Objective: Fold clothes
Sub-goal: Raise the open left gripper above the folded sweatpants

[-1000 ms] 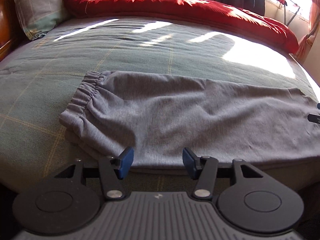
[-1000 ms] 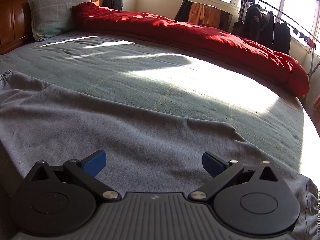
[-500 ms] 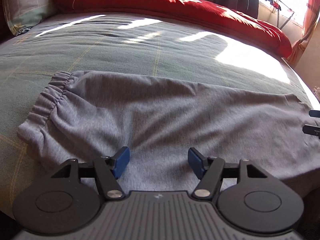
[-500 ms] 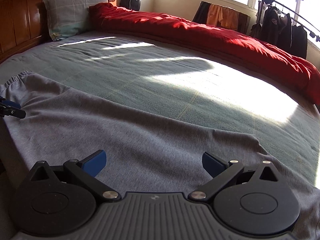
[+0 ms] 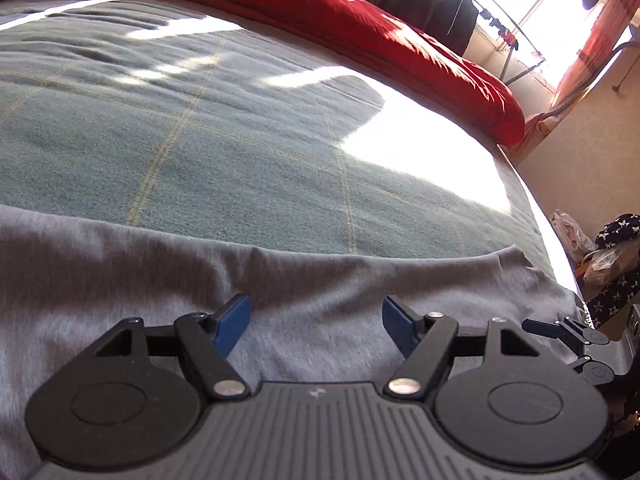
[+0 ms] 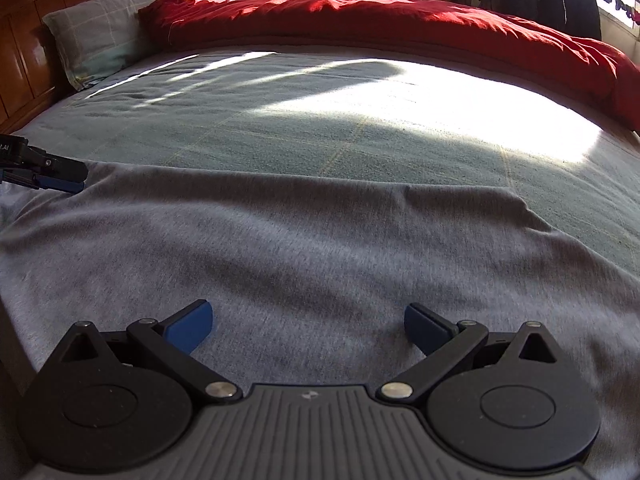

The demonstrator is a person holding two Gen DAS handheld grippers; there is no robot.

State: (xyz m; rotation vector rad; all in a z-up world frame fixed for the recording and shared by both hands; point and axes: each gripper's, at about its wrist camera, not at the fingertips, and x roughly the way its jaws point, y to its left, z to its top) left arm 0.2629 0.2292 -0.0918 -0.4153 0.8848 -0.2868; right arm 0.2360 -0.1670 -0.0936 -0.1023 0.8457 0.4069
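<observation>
Sunlit green bedding covers the bed (image 6: pixel 280 120), and grey trousers (image 6: pixel 320 248) lie flat along its near edge. Both the left gripper (image 5: pixel 316 320) and right gripper (image 6: pixel 308 324) hover low over the cloth, jaws spread wide, holding nothing. Beyond, a red duvet (image 6: pixel 400 20) lines the far edge.

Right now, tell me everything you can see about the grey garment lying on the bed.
The grey garment looks like soft heathered knit, spread flat along the near edge of the green checked bedspread, with shallow wrinkles and a low ridge along its far edge. The left gripper and right gripper sit low over it, jaws open, gripping nothing. Whether they touch the cloth cannot be told. Its ends run out of view.
</observation>
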